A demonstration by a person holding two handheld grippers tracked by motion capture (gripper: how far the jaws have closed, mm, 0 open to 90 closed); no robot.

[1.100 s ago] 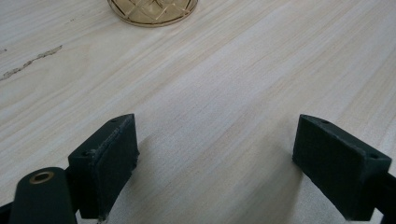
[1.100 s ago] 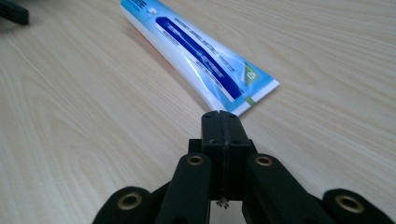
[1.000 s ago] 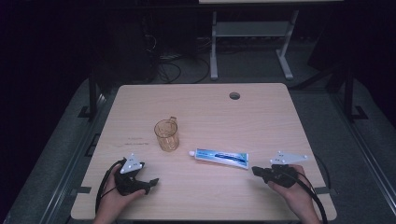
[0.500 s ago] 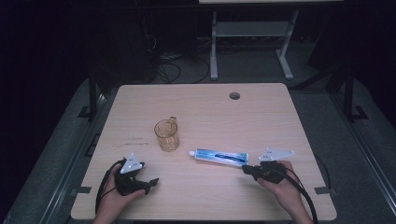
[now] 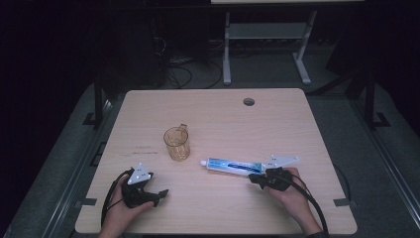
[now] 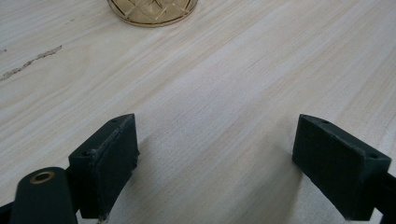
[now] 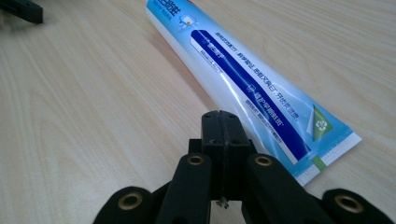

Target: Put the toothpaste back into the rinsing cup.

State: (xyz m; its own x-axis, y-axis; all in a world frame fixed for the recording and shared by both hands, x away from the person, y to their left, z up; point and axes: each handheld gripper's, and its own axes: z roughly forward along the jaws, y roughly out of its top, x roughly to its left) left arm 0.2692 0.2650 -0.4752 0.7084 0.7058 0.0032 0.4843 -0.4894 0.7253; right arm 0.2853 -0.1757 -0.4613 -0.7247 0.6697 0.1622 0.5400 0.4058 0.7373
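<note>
A blue and white toothpaste tube [image 5: 233,166] lies flat on the wooden table [image 5: 218,119], right of centre, its cap end toward the amber glass mug [image 5: 177,143]. My right gripper [image 5: 253,179] rests on the table just in front of the tube's crimped end, jaws pressed together with nothing between them; in the right gripper view the tube [image 7: 243,79] runs away past the shut tips [image 7: 225,122]. My left gripper [image 5: 162,193] lies at the front left with its jaws wide apart over bare wood, and the mug's base [image 6: 152,9] stands beyond its pads [image 6: 114,161].
A round cable hole [image 5: 248,102] sits near the table's far edge. A faint scuff [image 6: 30,63] marks the wood left of the mug. Beyond the table are a dark floor, cables and a white stand leg [image 5: 227,54].
My right gripper has slid left and a little forward, from near the right edge to just in front of the tube's crimped end. The left gripper has stayed put.
</note>
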